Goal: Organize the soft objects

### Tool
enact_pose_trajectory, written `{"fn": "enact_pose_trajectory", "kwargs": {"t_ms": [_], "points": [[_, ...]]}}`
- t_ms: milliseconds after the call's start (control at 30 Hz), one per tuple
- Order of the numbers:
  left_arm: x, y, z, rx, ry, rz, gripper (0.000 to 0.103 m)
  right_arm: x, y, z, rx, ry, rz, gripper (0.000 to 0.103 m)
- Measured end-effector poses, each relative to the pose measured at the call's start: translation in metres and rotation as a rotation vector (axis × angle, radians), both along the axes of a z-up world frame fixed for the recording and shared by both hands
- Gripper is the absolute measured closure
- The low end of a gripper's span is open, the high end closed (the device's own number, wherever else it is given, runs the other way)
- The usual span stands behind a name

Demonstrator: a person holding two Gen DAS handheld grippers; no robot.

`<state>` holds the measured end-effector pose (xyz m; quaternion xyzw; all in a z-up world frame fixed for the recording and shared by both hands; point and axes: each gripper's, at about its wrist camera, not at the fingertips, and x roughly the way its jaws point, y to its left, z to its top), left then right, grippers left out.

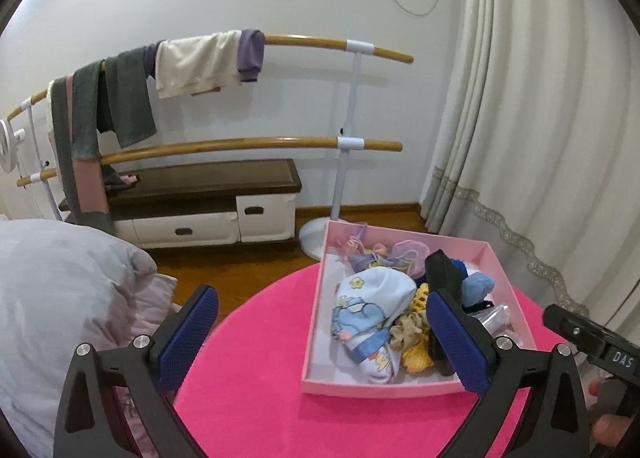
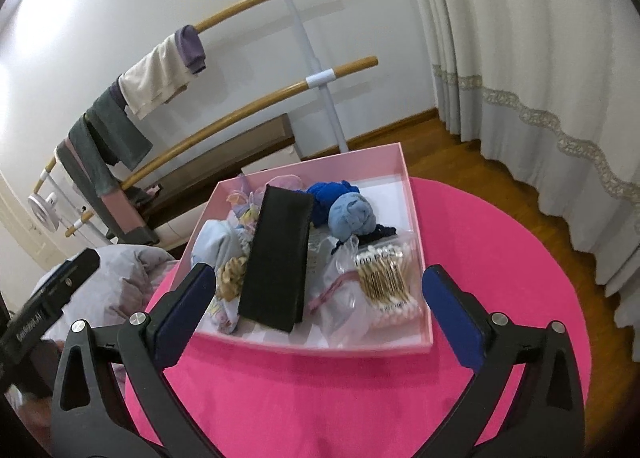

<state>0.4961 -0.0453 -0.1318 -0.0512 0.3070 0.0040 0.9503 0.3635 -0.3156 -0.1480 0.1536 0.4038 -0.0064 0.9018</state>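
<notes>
- Left wrist view: the left gripper (image 1: 322, 332) hung released and empty over the pink table (image 1: 256, 390), its right finger overlapping the near edge of the pink box (image 1: 404, 389).
- In this view the box held a jumbled heap: a pale blue printed cloth (image 1: 370, 308) toward its near left corner, yellow and tan scrunchies (image 1: 410, 334) beside it, lilac ones at the far edge.
- Right wrist view: the right gripper (image 2: 318, 308) was likewise spread wide, holding nothing, just before the box's near edge.
- A black case (image 2: 276, 254) lay slanted across the pile; blue knots (image 2: 344, 206) sat behind it, and cotton swabs (image 2: 386, 278) in the near right corner.
- Everything soft already lay inside the box yet unsorted, which fitted either gathering finished or sorting outstanding.
</notes>
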Motion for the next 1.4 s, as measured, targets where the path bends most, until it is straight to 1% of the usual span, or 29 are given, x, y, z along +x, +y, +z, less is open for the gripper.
{"fn": "enact_pose_trajectory", "kwargs": {"t_ms": [100, 233, 467, 700, 800, 933, 1067, 1267, 1400], "points": [[-0.025, 0.003, 0.007, 0.014, -0.022, -0.002, 0.000, -0.018, 0.002, 0.010, -0.012, -0.028, -0.005, 0.000], [-0.063, 0.000, 0.015, 0.047, -0.050, -0.003, 0.000, -0.053, 0.011, 0.028, -0.045, -0.080, -0.021, 0.000], [-0.141, -0.021, 0.021, 0.107, -0.078, -0.019, 0.000, -0.117, 0.028, 0.061, -0.132, -0.155, -0.080, 0.000], [-0.220, -0.033, 0.030, 0.082, -0.092, -0.017, 0.000, -0.184, 0.059, 0.093, -0.227, -0.219, -0.095, 0.000], [-0.251, -0.034, 0.037, 0.072, -0.106, -0.012, 0.000, -0.208, 0.072, 0.101, -0.240, -0.236, -0.086, 0.000], [-0.296, -0.036, 0.043, 0.082, -0.131, 0.003, 0.000, -0.238, 0.087, 0.109, -0.251, -0.264, -0.078, 0.000], [-0.342, -0.040, 0.047, 0.086, -0.144, -0.007, 0.000, -0.266, 0.101, 0.116, -0.275, -0.290, -0.078, 0.000], [-0.396, -0.041, 0.051, 0.075, -0.154, -0.016, 0.000, -0.300, 0.108, 0.121, -0.269, -0.311, -0.095, 0.000], [-0.418, -0.041, 0.058, 0.072, -0.166, -0.020, 0.000, -0.314, 0.111, 0.127, -0.283, -0.327, -0.095, 0.000]]}}
